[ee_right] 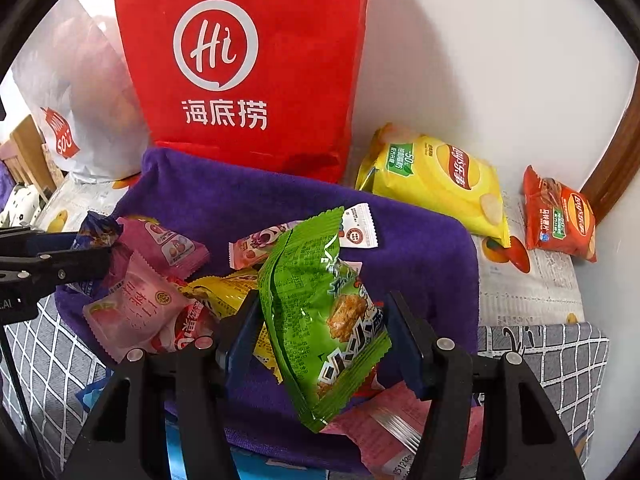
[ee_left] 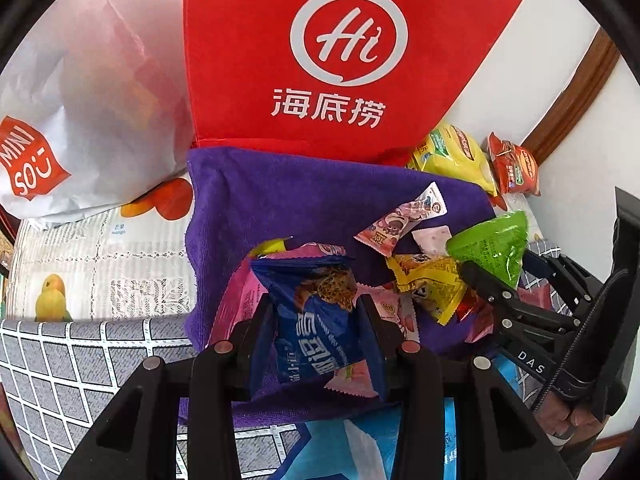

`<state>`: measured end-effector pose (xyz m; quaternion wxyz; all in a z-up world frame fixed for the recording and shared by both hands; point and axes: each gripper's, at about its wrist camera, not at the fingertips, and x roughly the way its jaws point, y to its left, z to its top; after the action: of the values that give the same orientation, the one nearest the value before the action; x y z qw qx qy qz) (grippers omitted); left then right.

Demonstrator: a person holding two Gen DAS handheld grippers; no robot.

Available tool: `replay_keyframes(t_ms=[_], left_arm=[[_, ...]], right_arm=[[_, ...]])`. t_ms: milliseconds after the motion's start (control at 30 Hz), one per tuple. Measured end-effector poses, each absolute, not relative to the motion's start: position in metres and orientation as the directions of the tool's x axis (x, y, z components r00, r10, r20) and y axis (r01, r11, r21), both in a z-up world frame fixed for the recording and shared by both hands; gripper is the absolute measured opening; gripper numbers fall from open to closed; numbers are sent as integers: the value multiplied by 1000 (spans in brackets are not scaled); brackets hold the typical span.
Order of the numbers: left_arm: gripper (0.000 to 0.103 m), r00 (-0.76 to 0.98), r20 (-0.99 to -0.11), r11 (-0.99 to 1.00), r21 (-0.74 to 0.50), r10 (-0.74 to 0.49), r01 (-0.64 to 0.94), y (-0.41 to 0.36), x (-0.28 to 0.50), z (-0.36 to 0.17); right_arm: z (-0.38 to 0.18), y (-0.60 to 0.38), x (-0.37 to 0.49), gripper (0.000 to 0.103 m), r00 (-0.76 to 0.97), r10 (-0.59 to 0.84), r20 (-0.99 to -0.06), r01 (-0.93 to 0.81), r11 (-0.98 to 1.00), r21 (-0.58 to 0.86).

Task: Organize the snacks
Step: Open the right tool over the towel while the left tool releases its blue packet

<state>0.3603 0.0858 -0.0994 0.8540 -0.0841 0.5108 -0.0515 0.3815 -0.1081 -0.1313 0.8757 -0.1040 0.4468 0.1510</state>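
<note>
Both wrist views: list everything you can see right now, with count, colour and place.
Paper bag: one, red, upright at the back.
Plastic bag: one, white, left of the paper bag.
Towel: one, purple, spread in front of the paper bag.
Chip bags: two, yellow and orange, right of the towel.
Loose snack packets: several, pink, yellow and white, on the towel.
Blue packet: one, in the left gripper.
Green packet: one, in the right gripper.
</note>
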Motion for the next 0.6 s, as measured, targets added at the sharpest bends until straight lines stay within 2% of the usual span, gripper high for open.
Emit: replay_keyframes(t_ms=[500, 600], left_arm=[[39, 479, -858, 979, -204, -183, 8, 86, 360, -99], [43, 483, -854, 977, -215, -192, 10, 88, 360, -97]], right_arm=[[-124, -107, 376, 62, 571, 179, -801, -363, 930, -51], [-120, -108, 375, 62, 581, 183, -793, -361, 931, -50]])
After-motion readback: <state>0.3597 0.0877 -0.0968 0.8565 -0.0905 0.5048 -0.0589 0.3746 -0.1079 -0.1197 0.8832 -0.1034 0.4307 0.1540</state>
